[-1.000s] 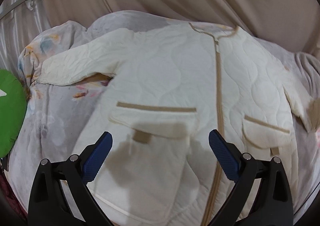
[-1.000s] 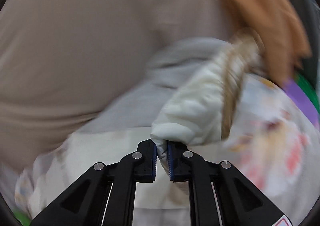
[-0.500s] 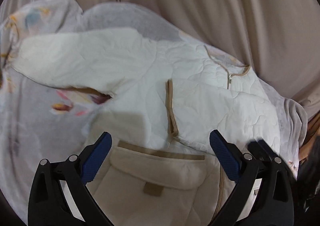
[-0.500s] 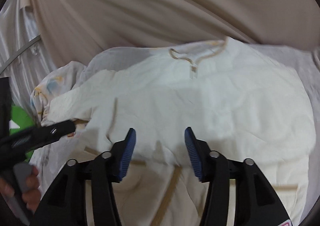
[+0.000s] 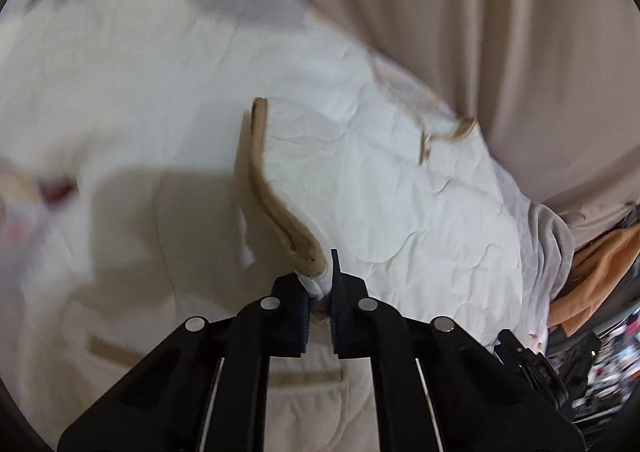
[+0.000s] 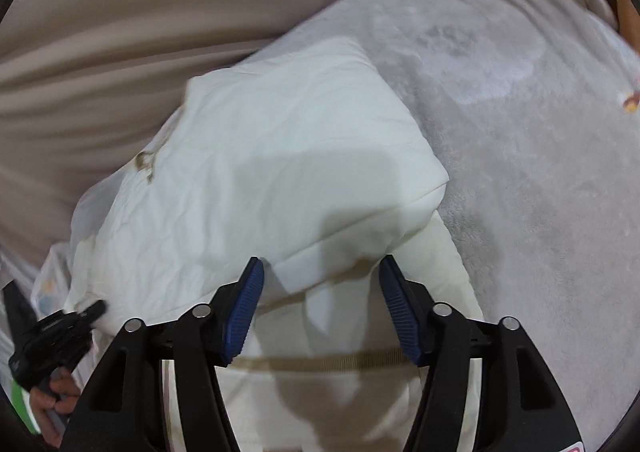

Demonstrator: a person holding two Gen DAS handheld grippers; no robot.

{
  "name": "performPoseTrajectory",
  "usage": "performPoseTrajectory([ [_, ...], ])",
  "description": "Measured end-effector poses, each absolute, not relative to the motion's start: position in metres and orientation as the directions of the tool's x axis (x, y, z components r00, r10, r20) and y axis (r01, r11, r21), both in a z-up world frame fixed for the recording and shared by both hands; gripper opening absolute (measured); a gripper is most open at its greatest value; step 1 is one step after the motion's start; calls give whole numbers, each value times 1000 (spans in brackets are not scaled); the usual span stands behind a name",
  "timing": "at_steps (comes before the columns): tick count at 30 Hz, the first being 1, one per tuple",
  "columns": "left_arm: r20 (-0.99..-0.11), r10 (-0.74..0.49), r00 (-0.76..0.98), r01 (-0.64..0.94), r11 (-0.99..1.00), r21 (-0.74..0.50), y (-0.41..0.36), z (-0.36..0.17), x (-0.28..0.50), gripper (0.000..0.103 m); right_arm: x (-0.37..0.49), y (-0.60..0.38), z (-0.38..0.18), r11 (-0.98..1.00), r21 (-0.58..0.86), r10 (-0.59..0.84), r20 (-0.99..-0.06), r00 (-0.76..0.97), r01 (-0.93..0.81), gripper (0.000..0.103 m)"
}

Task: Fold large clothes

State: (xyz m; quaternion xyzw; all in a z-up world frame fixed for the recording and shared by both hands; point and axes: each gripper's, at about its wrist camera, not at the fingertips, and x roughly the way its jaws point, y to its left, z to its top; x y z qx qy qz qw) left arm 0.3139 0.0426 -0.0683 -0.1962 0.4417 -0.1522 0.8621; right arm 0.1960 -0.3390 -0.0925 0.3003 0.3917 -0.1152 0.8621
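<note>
A cream quilted jacket (image 5: 380, 172) with tan trim lies on the bed, its right sleeve folded across the chest. In the left wrist view my left gripper (image 5: 320, 284) is shut on the tan-edged cuff (image 5: 280, 220) of that sleeve. The right wrist view shows the jacket's folded right side (image 6: 280, 132), with my right gripper (image 6: 320, 292) just above it. Its jaws are closing with the folded edge and a tan-trimmed pocket seen between the blue pads, which do not press on the cloth. At the lower left of that view, the left gripper (image 6: 60, 332) is held by a hand (image 6: 52, 400).
A grey fleece blanket (image 6: 520, 172) covers the bed to the right of the jacket. A beige curtain (image 5: 440, 12) hangs close behind. Orange cloth (image 5: 592, 272) and dark clutter lie past the bed's right edge. Something green (image 6: 20, 404) shows at the far left.
The right gripper let go of the sleeve after laying it across the chest and swung to the jacket's right side. The left gripper came down onto the cuff and shut on it.
</note>
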Motion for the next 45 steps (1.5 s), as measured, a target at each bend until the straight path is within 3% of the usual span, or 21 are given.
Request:
performPoseTrajectory([
  [1, -682, -427, 594, 114, 884, -454, 43, -55, 316, 5, 200, -345, -95, 775, 459, 59, -737, 673, 434, 31],
  [3, -639, -409, 651, 158, 897, -412, 43, -29, 323, 5, 206, -343, -85, 773, 496, 81, -696, 714, 396, 8],
  [7, -626, -326, 708, 184, 941, -282, 37, -16, 340, 6, 204, -324, -44, 822, 492, 40, -551, 833, 287, 6],
  [10, -734, -272, 622, 155, 962, -225, 29, -68, 362, 6, 233, -324, -97, 850, 382, 34, -728, 684, 364, 5],
  [12, -790, -232, 567, 136, 973, -188, 23, -106, 368, 8, 234, -321, -113, 867, 342, 32, -765, 644, 363, 5],
  [14, -773, -235, 589, 133, 972, -194, 25, -107, 362, 11, 231, -311, -97, 901, 258, -23, -774, 632, 349, 9],
  [15, -774, -244, 584, 119, 969, -215, 28, -103, 360, 19, 229, -306, -90, 912, 219, -50, -781, 622, 348, 13],
  [16, -774, -252, 581, 105, 966, -236, 33, -99, 358, 36, 224, -300, -81, 922, 161, -94, -789, 607, 353, 14],
  [18, -766, -241, 596, 85, 968, -238, 46, -86, 343, 61, 216, -291, -66, 929, 73, -161, -801, 576, 362, 21],
  [19, -757, -227, 613, 79, 971, -227, 52, -79, 333, 71, 213, -287, -59, 929, 43, -185, -805, 564, 367, 28],
  [21, -752, -194, 630, 74, 979, -191, 65, -69, 308, 80, 199, -273, -44, 933, -7, -219, -804, 553, 360, 40],
  [24, -773, -168, 611, 51, 983, -174, 99, -63, 275, 82, 177, -254, -23, 941, -47, -238, -795, 558, 335, 52],
  [34, -863, -122, 490, -79, 980, -184, 162, -98, 186, 84, 146, -232, -15, 959, -49, -203, -808, 553, 280, 56],
  [38, -885, -154, 440, -83, 974, -210, 160, -112, 159, 88, 106, -248, -33, 954, 5, -162, -831, 532, 299, 62],
  [45, -900, -151, 410, -108, 971, -212, 163, -127, 114, 93, 19, -314, -88, 873, 70, -139, -914, 382, 483, 65],
])
